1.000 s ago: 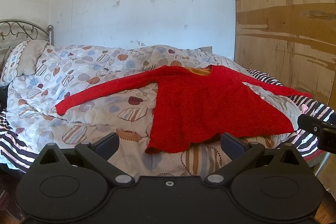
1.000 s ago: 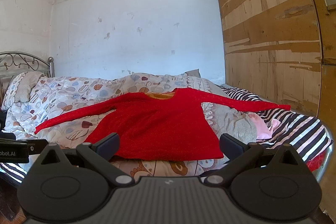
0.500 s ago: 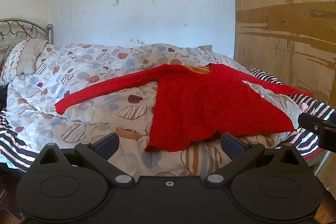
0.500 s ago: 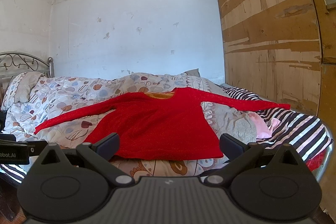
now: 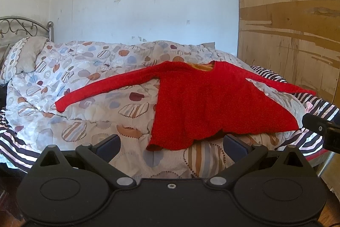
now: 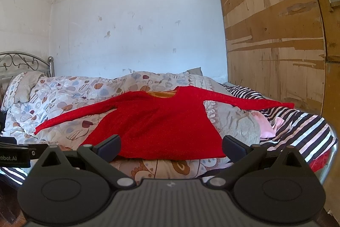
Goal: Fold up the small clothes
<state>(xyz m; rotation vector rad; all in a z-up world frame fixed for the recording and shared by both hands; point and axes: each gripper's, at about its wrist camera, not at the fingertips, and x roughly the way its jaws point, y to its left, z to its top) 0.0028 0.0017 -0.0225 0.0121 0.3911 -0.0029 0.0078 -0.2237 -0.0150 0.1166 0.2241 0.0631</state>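
Scuffed white wall (image 5: 138, 3), worn wooden panel (image 6: 276, 46), metal-framed bed (image 5: 23, 24) under patterned quilt (image 5: 85, 82).

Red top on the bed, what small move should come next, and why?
Probably bring the left hand-held gripper forward to the left sleeve cuff. The red top lies spread flat, unfolded, and both hand-held grippers are open, the right empty too.
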